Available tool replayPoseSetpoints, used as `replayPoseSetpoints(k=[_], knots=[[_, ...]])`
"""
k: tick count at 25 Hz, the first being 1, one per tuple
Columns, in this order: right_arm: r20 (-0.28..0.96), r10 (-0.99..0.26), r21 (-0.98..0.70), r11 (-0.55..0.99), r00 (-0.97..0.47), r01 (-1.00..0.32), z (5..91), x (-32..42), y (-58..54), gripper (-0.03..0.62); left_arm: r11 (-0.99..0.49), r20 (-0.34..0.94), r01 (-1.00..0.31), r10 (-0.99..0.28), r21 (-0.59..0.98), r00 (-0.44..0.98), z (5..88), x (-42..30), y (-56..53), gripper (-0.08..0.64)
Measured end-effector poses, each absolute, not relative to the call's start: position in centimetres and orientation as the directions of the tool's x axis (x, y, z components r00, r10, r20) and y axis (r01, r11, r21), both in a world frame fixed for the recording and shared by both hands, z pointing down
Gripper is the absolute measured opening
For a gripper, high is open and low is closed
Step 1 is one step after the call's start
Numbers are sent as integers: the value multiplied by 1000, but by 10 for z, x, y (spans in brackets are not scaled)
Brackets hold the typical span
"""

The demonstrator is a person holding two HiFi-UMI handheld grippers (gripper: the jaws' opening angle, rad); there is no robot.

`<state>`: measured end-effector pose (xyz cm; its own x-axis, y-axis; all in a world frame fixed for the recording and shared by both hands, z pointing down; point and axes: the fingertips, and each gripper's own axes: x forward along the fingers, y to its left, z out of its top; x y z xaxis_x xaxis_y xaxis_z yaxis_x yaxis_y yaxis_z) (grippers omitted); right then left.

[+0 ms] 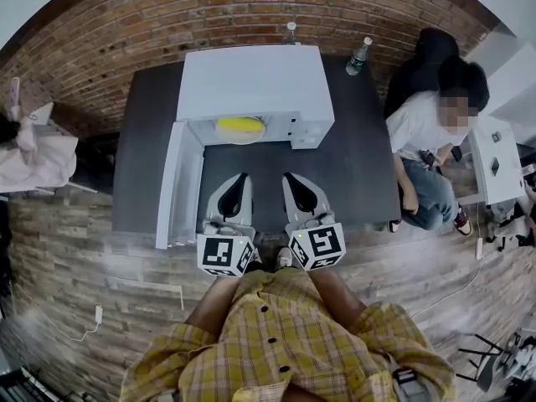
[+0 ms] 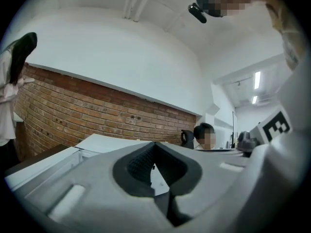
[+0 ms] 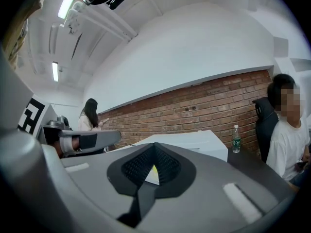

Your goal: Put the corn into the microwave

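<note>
Yellow corn (image 1: 239,126) lies inside the white microwave (image 1: 251,78), on the pale floor of its cavity. Only the head view shows this, looking down past the door (image 1: 172,187), which is swung wide open to the left. The same view shows both tools side by side over the near part of the dark table (image 1: 352,166), apart from the oven. The left gripper (image 1: 237,181) and the right gripper (image 1: 293,178) each have their jaws pressed together on nothing. From the left gripper (image 2: 154,147) itself, the pads meet in a closed seam. Beyond them are the oven's top and a brick wall (image 2: 97,115), but not the cavity. The right gripper (image 3: 154,149) view likewise shows jaws closed and empty, with a yellowish sliver in the notch between the pads, too small to name. That view alone shows a standing person (image 3: 89,120) far to the left. It shares with the head view a water bottle (image 3: 236,139) on the table and a seated person (image 3: 286,140) at the right.
</note>
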<state>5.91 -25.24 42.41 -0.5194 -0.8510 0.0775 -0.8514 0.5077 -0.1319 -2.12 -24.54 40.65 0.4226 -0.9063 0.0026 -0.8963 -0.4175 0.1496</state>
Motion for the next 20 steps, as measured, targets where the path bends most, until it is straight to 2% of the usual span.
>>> replayPoseSetpoints(k=[20], knots=[[25, -853, -124, 514, -521, -849, 408, 54, -261, 3, -406, -14, -911, -914, 67, 406, 395, -27, -250, -3]])
